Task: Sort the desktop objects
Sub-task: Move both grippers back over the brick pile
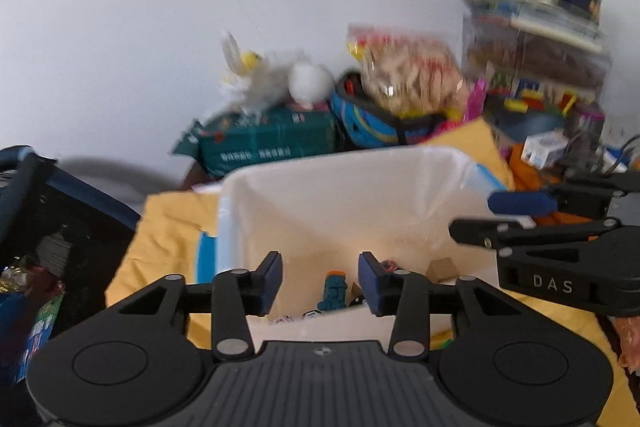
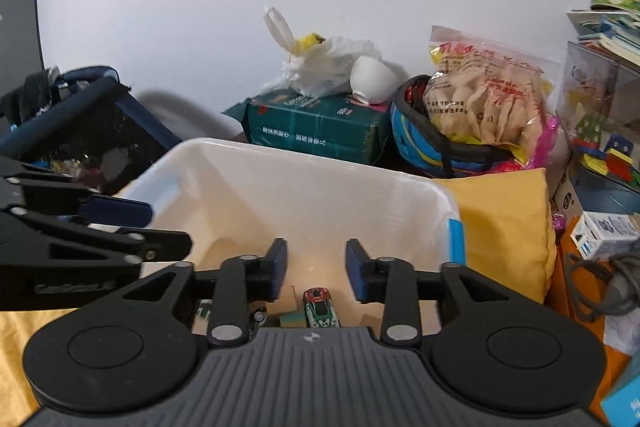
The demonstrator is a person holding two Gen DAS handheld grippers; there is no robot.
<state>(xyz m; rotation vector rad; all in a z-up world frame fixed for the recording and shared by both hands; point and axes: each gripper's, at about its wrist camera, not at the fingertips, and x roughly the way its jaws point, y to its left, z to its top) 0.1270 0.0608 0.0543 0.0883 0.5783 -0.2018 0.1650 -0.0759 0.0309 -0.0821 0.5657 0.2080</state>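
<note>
My left gripper (image 1: 320,281) hangs over the white bin (image 1: 344,187), jaws apart and empty; a blue toy figure (image 1: 334,293) lies in the bin just below and between them. My right gripper (image 2: 316,275) hovers beside it, jaws likewise apart with nothing held, above a small toy car (image 2: 320,309) on the bin floor.

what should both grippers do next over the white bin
Probably lift both back out and go for another loose item. The left gripper and right gripper hang open over the white bin with nothing between their pads, while a teal toy and a toy car already lie inside it.
</note>
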